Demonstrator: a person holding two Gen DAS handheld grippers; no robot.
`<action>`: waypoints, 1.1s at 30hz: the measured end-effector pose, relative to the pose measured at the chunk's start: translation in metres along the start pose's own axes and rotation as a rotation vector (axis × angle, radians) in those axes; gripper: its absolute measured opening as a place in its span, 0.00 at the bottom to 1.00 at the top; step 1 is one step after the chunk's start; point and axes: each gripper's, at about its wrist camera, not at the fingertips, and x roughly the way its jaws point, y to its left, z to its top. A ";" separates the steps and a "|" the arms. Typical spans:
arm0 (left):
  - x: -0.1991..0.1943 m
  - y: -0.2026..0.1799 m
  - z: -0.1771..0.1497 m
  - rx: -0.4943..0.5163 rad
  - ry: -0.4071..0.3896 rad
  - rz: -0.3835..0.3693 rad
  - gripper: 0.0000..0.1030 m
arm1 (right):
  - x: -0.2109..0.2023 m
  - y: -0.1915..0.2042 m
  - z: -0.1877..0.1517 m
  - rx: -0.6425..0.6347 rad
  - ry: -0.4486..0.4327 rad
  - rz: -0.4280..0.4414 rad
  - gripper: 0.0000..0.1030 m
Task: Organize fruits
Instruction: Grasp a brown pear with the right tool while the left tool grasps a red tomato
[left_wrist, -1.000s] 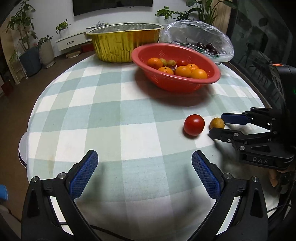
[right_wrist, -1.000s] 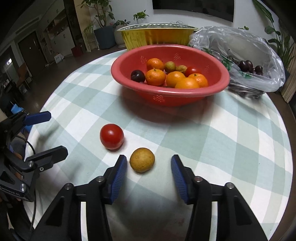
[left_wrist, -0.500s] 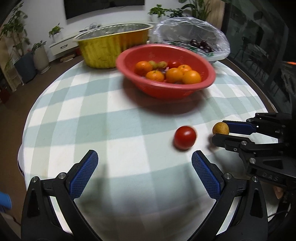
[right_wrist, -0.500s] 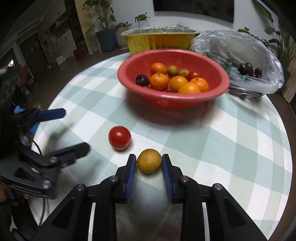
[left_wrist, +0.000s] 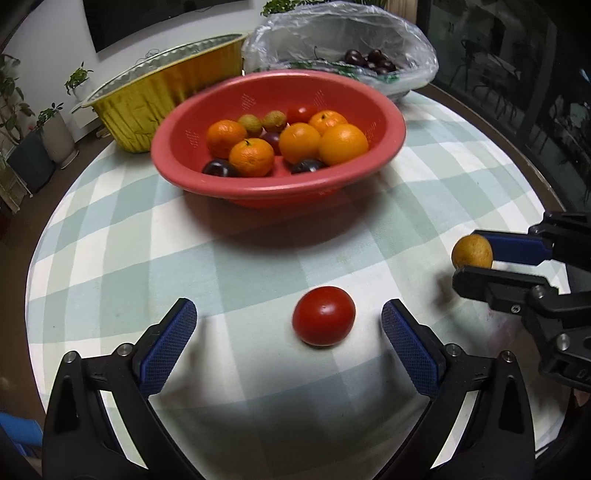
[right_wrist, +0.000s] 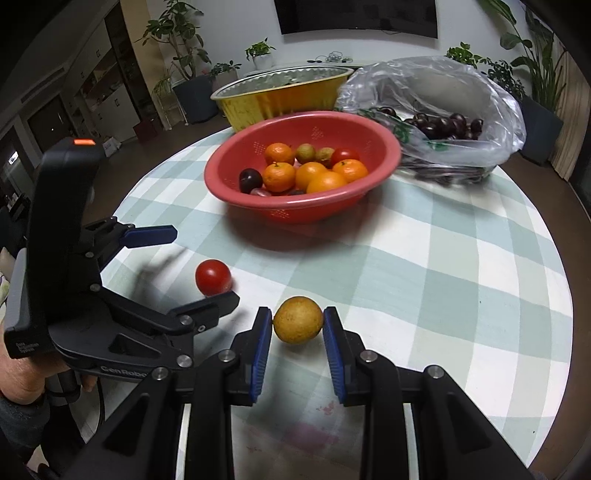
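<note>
Round table under a green-and-white checked cloth (left_wrist: 147, 236). The right gripper (right_wrist: 297, 322) has just been closing and now pinches a small round yellow-brown fruit (right_wrist: 297, 320) between its blue pads, one pad on each side. In the left wrist view the same fruit (left_wrist: 472, 252) sits at the tips of the right gripper (left_wrist: 476, 258), its shadow on the cloth set apart from it, so it looks clear of the table.

The left gripper (left_wrist: 288, 325) stands wide open, blue pads well apart. A round red tomato (left_wrist: 323, 316) lies on the cloth between the two fingers, nearer the right-side one, touching neither. In the right wrist view the tomato (right_wrist: 212, 277) shows between the left gripper's (right_wrist: 199, 266) fingers, partly hidden by the lower one. A hand (right_wrist: 22, 376) grips the left gripper's handle at lower left.

Further back, a red plastic colander bowl (left_wrist: 384, 147) holds oranges (left_wrist: 343, 144), dark plums (left_wrist: 220, 169), small greenish-brown fruits (left_wrist: 251, 123) and another tomato. Behind it stands a gold foil tray (left_wrist: 147, 99), and to its right a clear plastic bag (right_wrist: 491, 110) of dark cherries (right_wrist: 447, 123).
</note>
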 end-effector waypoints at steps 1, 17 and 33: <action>0.002 -0.002 0.000 0.004 0.004 0.000 0.89 | 0.000 -0.001 0.000 0.002 -0.001 0.001 0.30; 0.005 -0.011 0.001 0.022 0.000 -0.054 0.34 | 0.000 -0.001 -0.001 0.005 -0.003 0.004 0.30; -0.003 -0.009 -0.002 0.012 -0.016 -0.074 0.29 | -0.002 0.000 0.002 0.009 -0.009 0.005 0.30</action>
